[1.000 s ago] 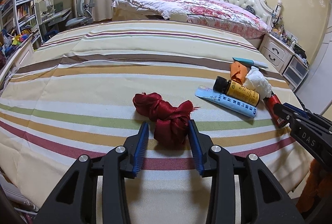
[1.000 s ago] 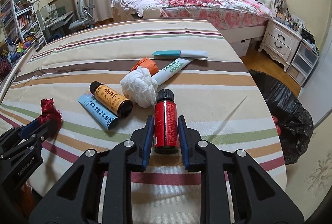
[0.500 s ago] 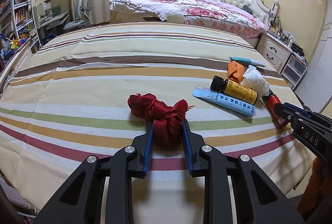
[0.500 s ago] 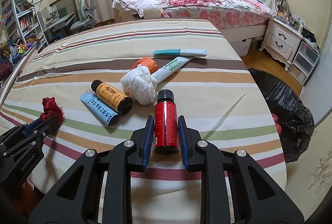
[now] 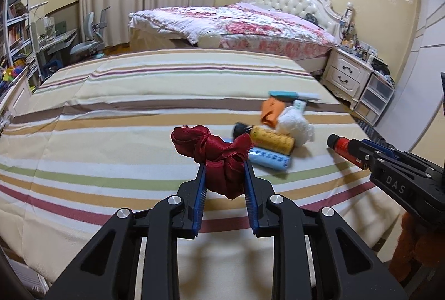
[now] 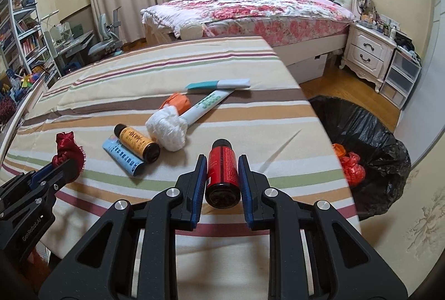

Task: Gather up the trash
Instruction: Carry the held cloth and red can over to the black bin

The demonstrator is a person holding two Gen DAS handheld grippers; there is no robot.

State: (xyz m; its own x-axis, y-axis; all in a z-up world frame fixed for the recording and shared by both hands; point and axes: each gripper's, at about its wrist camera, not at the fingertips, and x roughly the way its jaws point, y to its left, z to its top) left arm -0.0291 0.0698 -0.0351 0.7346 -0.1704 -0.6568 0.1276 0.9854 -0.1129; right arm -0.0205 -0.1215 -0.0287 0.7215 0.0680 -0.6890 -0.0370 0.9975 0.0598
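Note:
My left gripper (image 5: 224, 175) is shut on a crumpled dark red ribbon (image 5: 217, 155) and holds it lifted above the striped bedcover (image 5: 111, 133). My right gripper (image 6: 222, 169) is shut on a red bottle with a black cap (image 6: 222, 169), also lifted off the cover. The red bottle shows in the left wrist view (image 5: 343, 145), and the ribbon in the right wrist view (image 6: 68, 152). A black trash bag (image 6: 367, 150) with red and orange trash inside stands on the floor to the right of the bed.
On the cover lie an orange bottle (image 6: 137, 143), a light blue tube (image 6: 122, 156), a white wad (image 6: 168, 131), an orange scrap (image 6: 178, 101), a white tube (image 6: 207, 105) and a teal and white packet (image 6: 219, 84). A nightstand (image 6: 367, 55) stands at the far right.
My left gripper closed on the red ribbon and lifted it off the cover. My right gripper, shut on the red bottle throughout, raised it off the cover.

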